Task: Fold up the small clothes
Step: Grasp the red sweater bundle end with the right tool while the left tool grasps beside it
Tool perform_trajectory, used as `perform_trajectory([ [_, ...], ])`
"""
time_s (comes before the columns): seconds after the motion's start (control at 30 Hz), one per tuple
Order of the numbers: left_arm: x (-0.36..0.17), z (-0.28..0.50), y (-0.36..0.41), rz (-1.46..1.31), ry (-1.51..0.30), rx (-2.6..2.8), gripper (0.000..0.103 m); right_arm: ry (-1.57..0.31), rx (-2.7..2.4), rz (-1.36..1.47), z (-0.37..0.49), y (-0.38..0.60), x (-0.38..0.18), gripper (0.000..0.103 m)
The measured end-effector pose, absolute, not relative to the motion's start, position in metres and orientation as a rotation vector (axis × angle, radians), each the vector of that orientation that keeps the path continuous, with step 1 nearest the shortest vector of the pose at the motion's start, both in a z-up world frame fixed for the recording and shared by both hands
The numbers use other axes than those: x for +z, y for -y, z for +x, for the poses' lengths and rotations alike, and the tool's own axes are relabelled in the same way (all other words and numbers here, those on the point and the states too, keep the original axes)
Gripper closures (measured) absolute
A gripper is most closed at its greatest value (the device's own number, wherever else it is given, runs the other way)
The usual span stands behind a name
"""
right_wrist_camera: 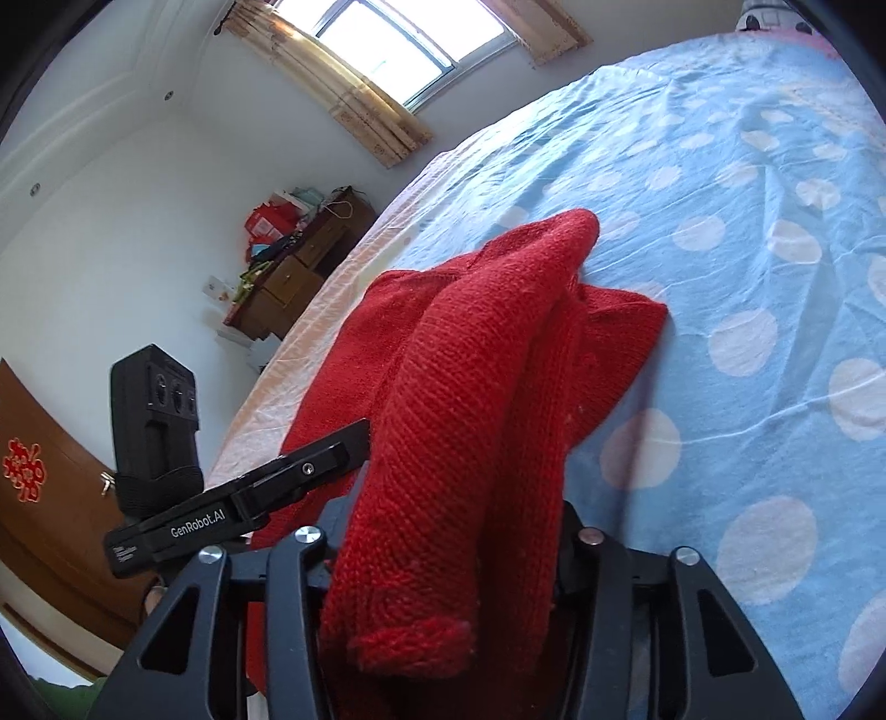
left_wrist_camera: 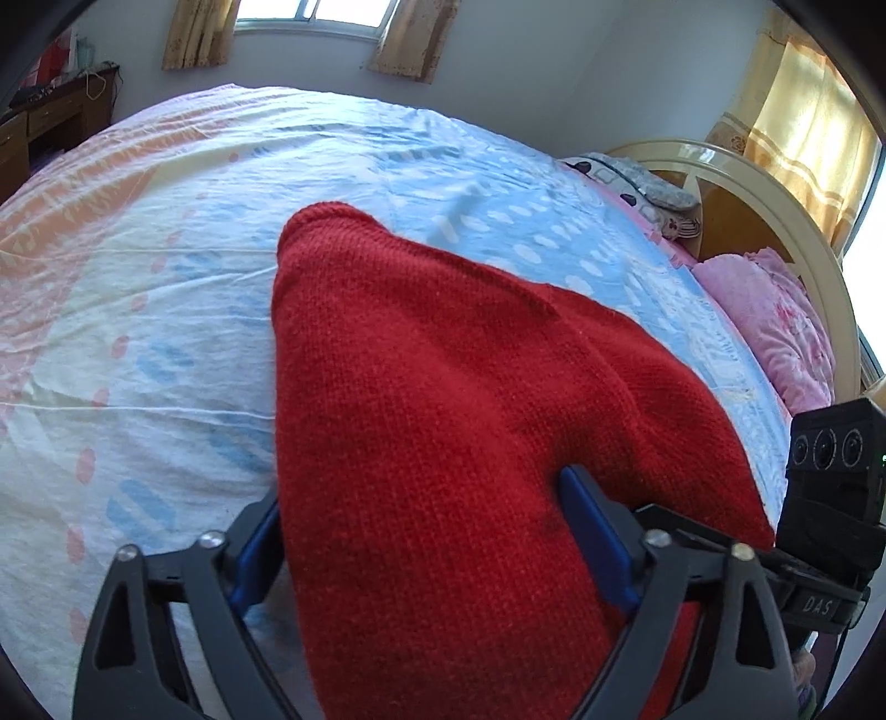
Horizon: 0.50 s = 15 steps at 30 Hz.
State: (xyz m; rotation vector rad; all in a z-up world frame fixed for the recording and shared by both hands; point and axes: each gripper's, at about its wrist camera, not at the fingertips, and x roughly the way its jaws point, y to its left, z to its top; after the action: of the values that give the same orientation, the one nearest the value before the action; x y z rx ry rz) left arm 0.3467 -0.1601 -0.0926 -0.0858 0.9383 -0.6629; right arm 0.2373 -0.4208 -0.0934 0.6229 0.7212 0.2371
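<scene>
In the left wrist view, a red knitted garment [left_wrist_camera: 443,421] fills the centre and lower middle of the frame, draped from a rounded peak in the upper centre down between the fingers of the left gripper [left_wrist_camera: 426,531]. The blue pads [left_wrist_camera: 595,531] show on either side of the cloth at the bottom of the frame, pressed against the thick knit, so the claw is clamped on the garment. Behind it spreads the bed sheet [left_wrist_camera: 166,249], pale with blue and pink marks, wrinkled across the left half. At the right edge sit a pink pillow [left_wrist_camera: 775,327] and a curved cream headboard [left_wrist_camera: 775,199] (the other gripper's black camera block shows at lower right).

In the right wrist view, the same red garment [right_wrist_camera: 476,399] runs as a rolled, bunched fold from the centre of the frame down to the bottom middle, where it passes between the fingers of the right gripper [right_wrist_camera: 448,559]. The cloth hides the fingertips, yet the black finger frames sit tight on both sides of the roll, gripping it. The rest of the garment lies on the blue dotted sheet [right_wrist_camera: 747,232] just beyond. A wooden dresser [right_wrist_camera: 299,271] stands at middle left, under a window [right_wrist_camera: 410,44] at the top.
</scene>
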Motion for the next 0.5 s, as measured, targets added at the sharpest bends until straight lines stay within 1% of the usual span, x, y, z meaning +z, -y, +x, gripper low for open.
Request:
perform_trajectory([
  [0.03, -0.092, 0.346, 0.16, -0.084, -0.933, -0.664, 0.018, -0.719, 0.227, 0.612, 0.237, 0.419, -0.093, 0.057],
  [0.17, -0.09, 0.344, 0.158, -0.087, -0.916, -0.651, 0.031, -0.703, 0.172, 0.518, 0.235, 0.409, -0.085, 0.059],
  [0.2, -0.09, 0.343, 0.159, -0.084, -0.913, -0.645, 0.032, -0.699, 0.16, 0.496, 0.235, 0.406, -0.084, 0.06],
  [0.43, -0.088, 0.343, 0.166, -0.075, -0.911, -0.595, 0.035, -0.686, 0.083, 0.421, 0.23, 0.399, -0.079, 0.061],
  [0.5, -0.087, 0.343, 0.166, -0.084, -0.921, -0.583, 0.038, -0.683, 0.05, 0.387, 0.228, 0.393, -0.075, 0.062],
])
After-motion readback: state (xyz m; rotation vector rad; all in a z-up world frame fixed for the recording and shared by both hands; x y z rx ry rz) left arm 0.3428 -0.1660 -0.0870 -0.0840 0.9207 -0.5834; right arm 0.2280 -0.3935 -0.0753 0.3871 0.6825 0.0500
